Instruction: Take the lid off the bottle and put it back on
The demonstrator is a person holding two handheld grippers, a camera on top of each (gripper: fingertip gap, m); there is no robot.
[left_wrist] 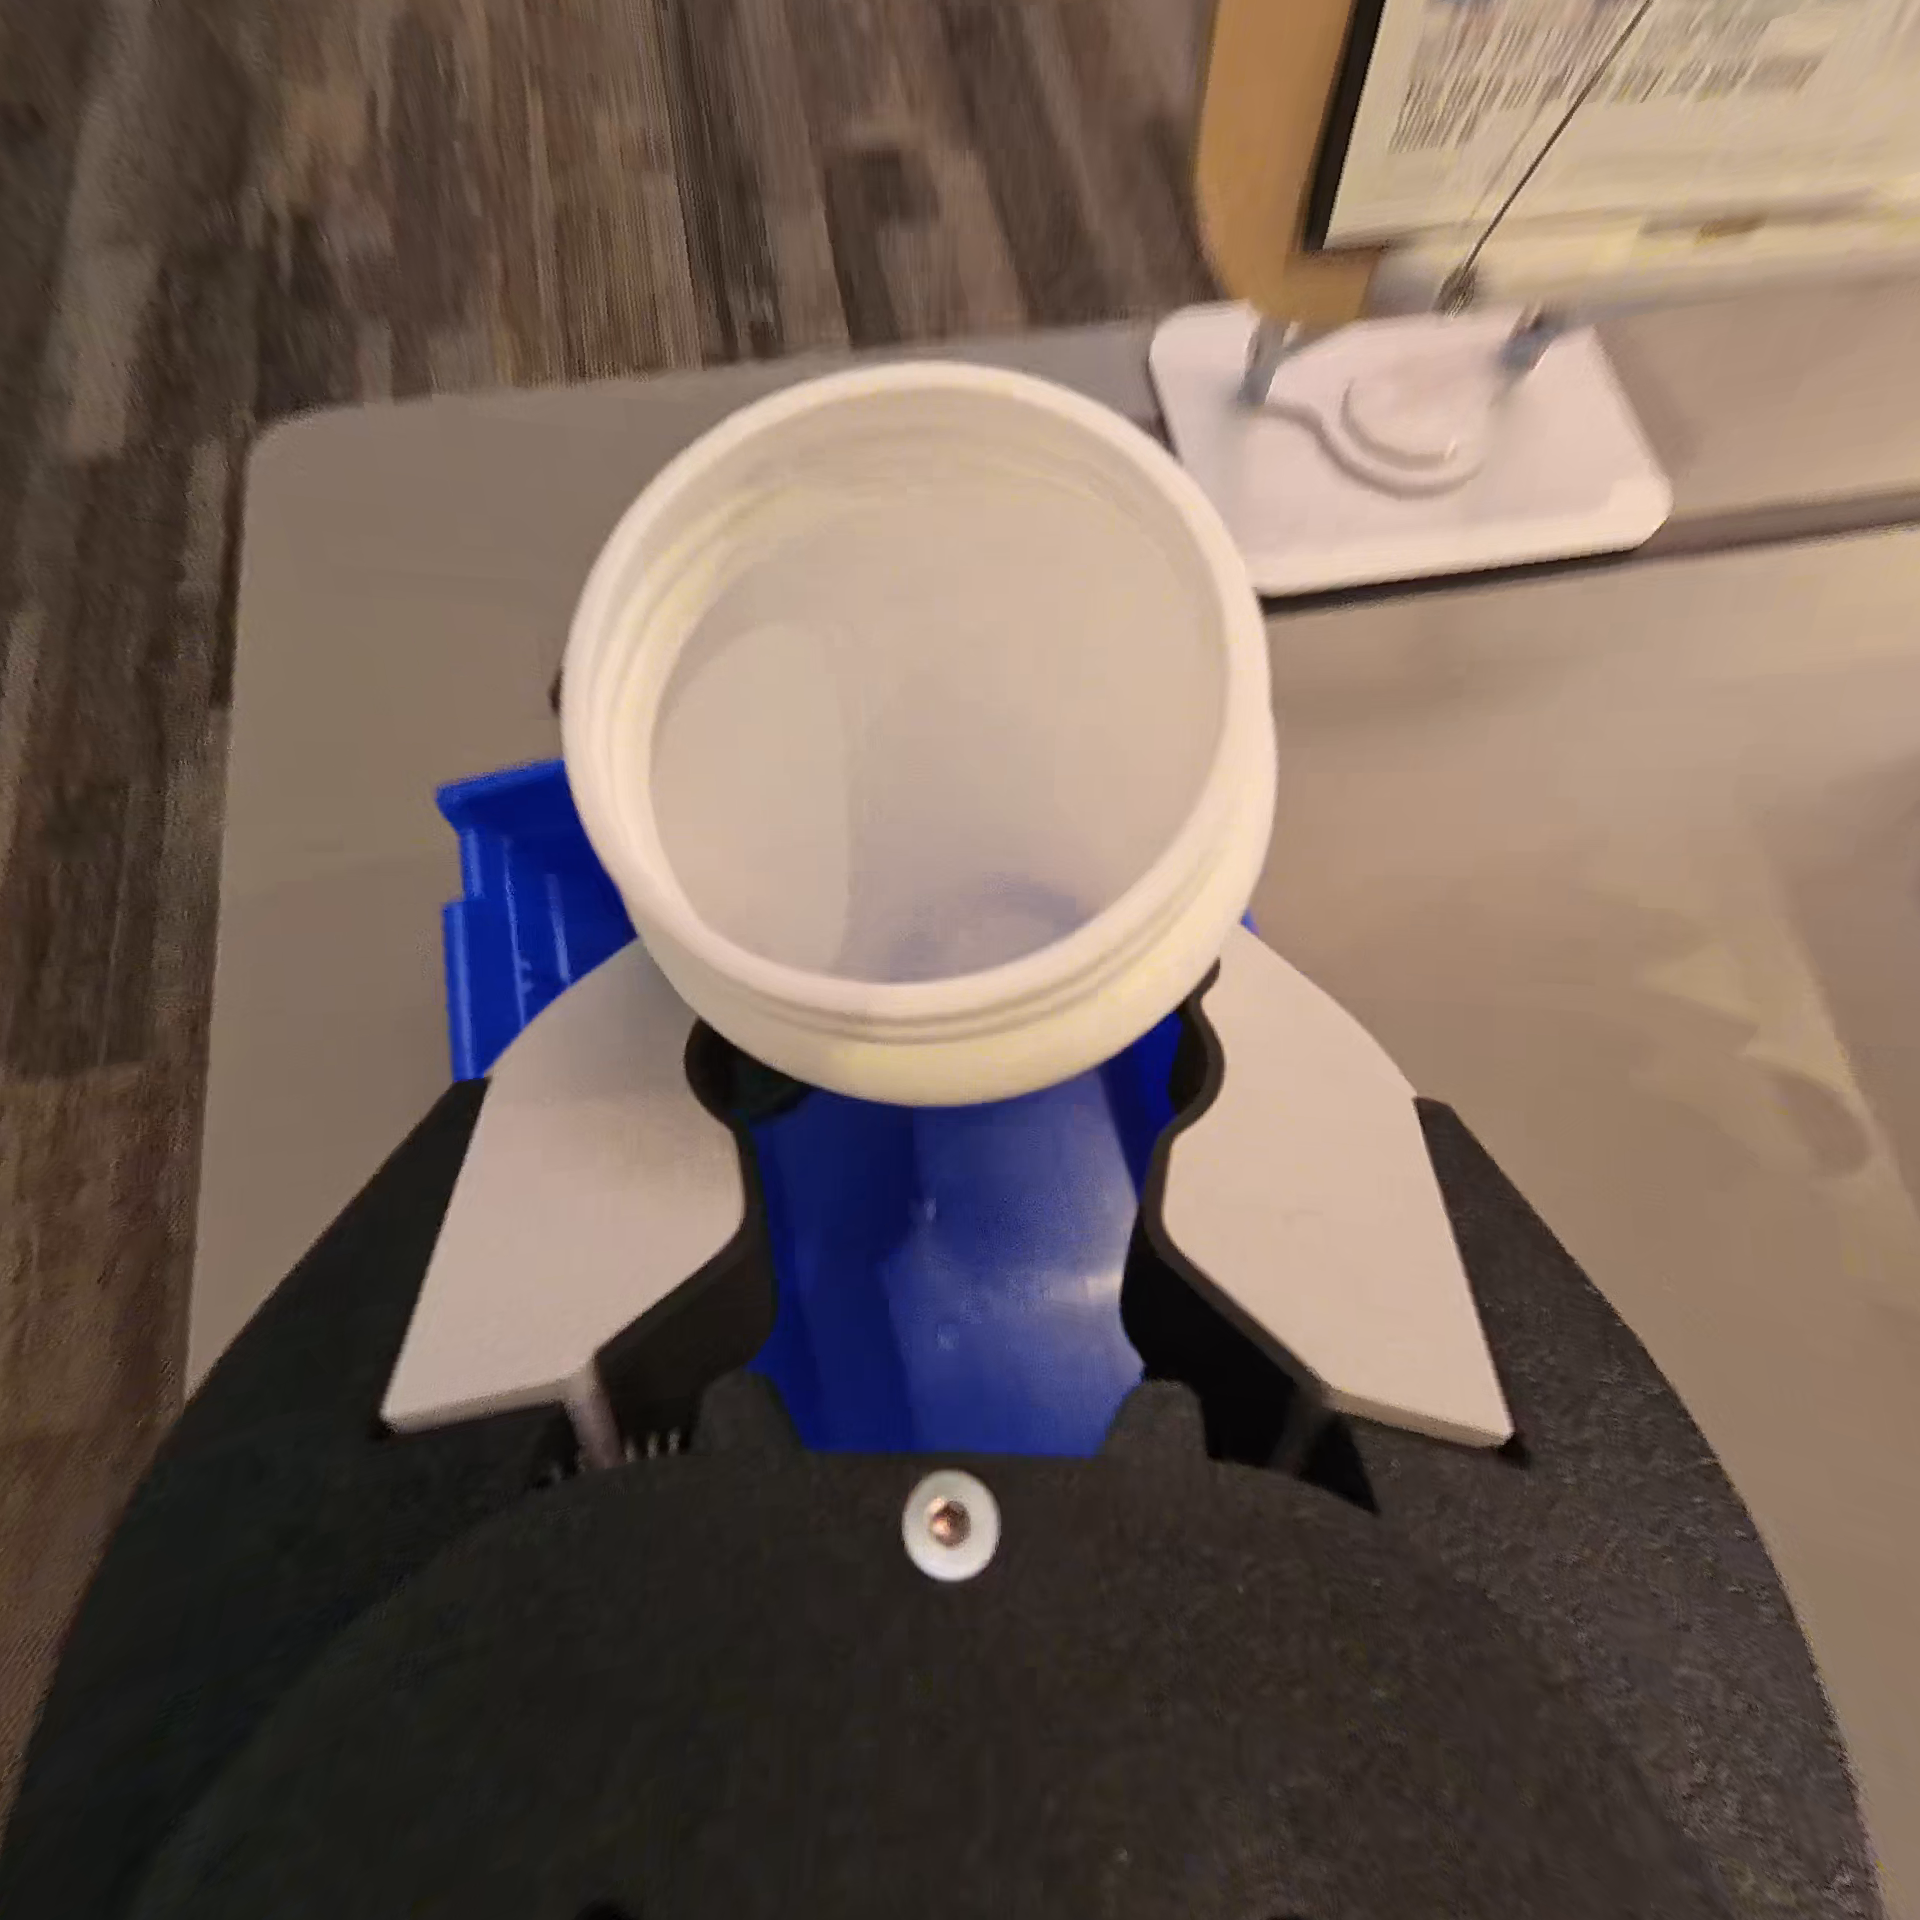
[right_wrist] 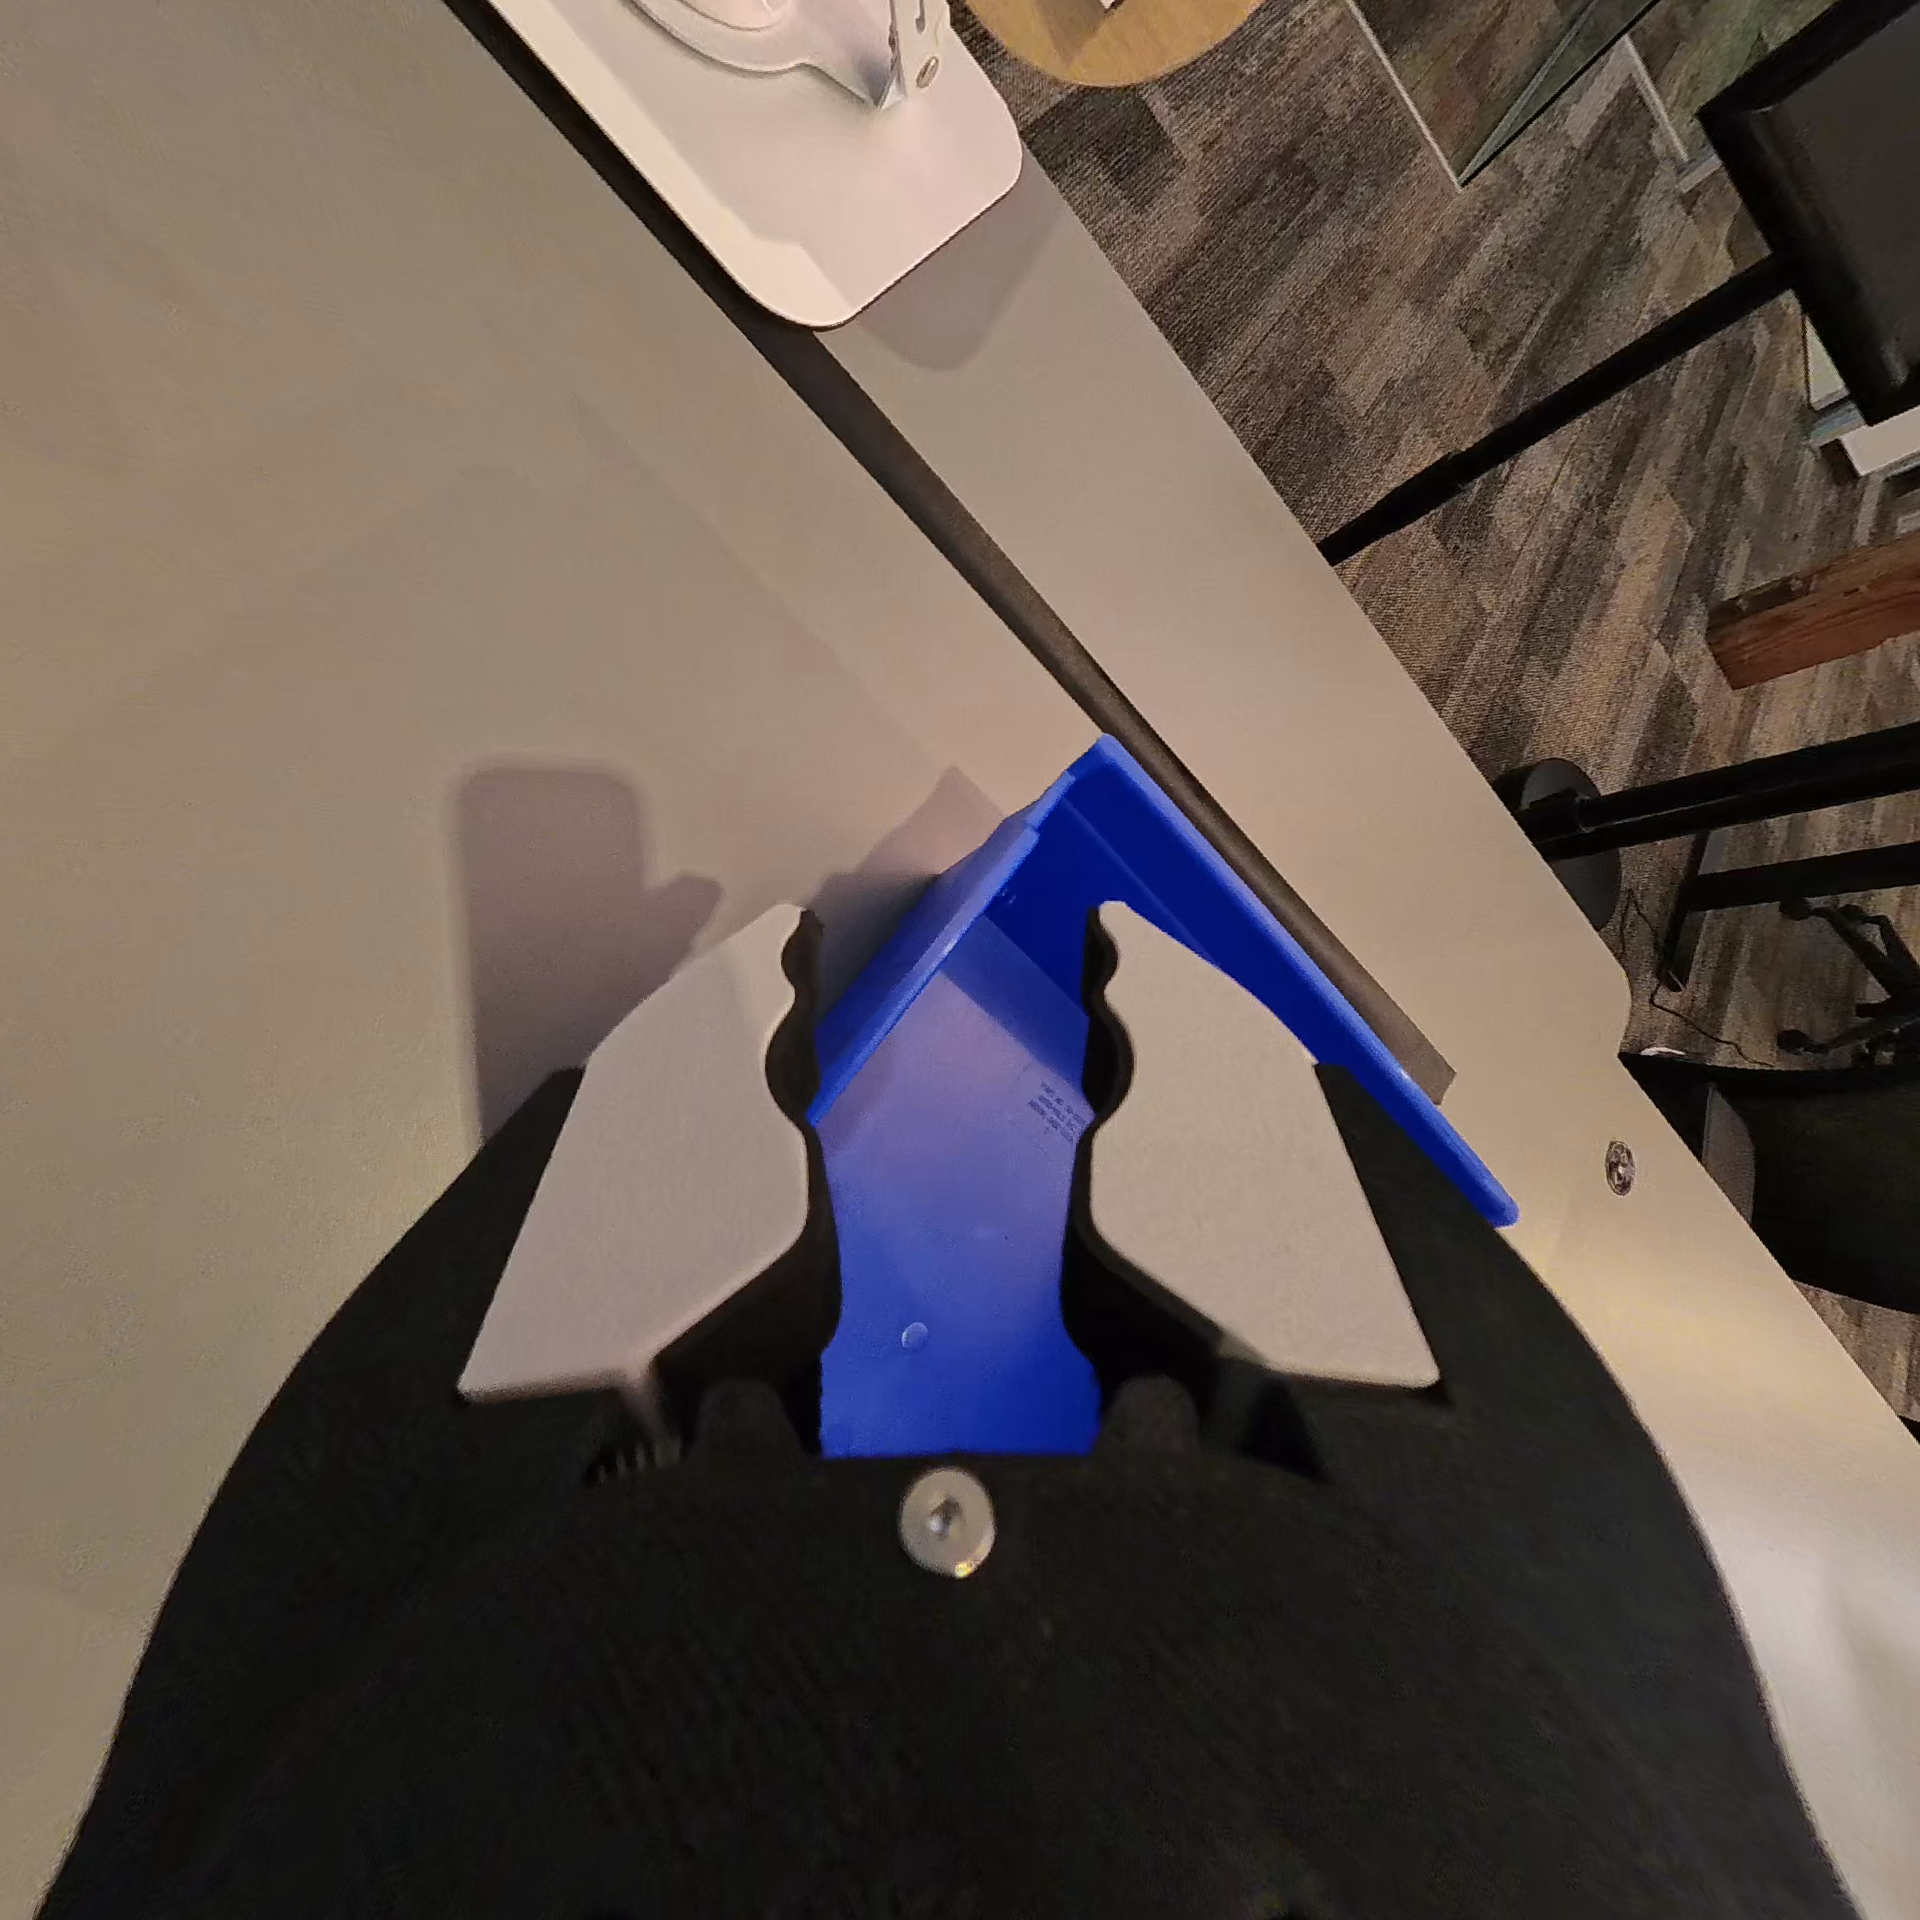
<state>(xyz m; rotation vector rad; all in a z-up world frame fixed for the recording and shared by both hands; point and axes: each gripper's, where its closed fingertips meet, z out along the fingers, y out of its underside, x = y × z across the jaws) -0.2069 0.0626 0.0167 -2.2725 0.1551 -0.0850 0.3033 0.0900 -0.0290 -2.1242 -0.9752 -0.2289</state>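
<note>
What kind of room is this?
Probably an office or workroom: a plain grey table, a patterned carpet floor, and black chair or desk legs beside it. An open white bottle sits on the table.

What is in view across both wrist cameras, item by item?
bottle: one, white, open-topped, above the blue holder
lid: none in view
blue holder: one, blue, on the table
table: one, grey
base plate: one, white, far edge of the table
framed sign: one, behind the base plate
black furniture: several pieces, on the floor beside the table
left gripper: fingers on either side of the bottle, contact hidden
right gripper: open, empty, over the blue holder
</note>
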